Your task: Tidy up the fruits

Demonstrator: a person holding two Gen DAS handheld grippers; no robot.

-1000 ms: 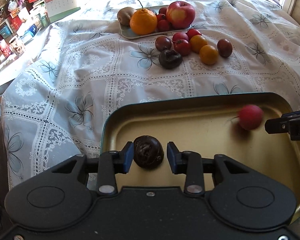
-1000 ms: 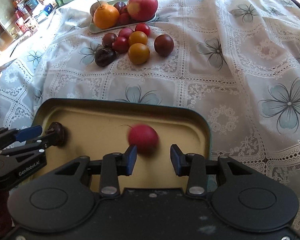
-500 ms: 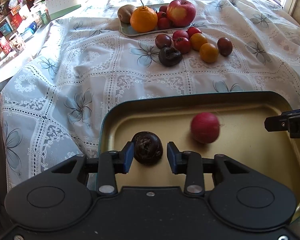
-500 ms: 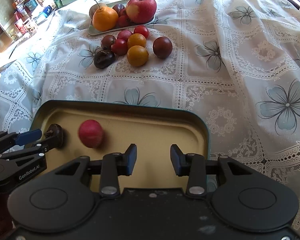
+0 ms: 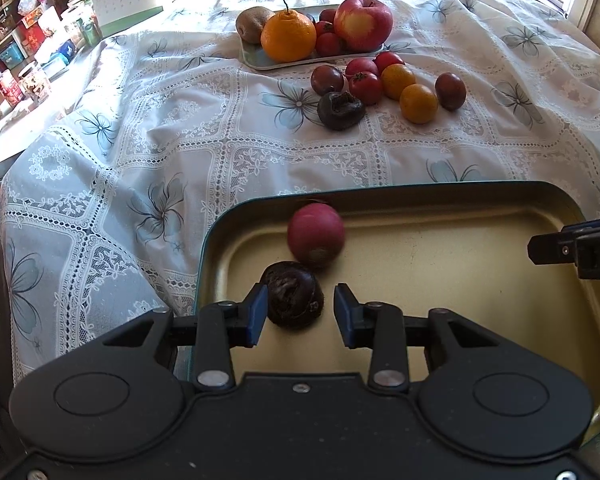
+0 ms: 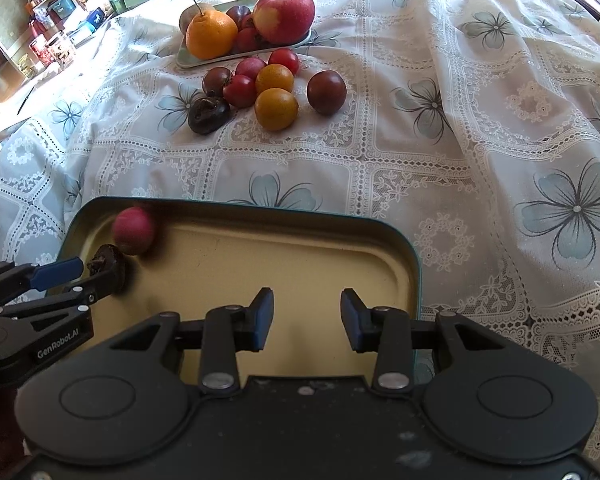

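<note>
Red fruit (image 5: 316,236) rolled beside dark fruit (image 5: 294,300) between slack left fingers (image 5: 256,314) (right fingers (image 6: 262,318) empty).

Both tools (image 5: 300,312) (image 6: 306,316) (downward-tilted) open

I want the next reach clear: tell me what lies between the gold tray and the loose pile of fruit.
Nothing: only bare lace tablecloth separates the gold tray from the loose fruit, clearest in the right wrist view.
</note>
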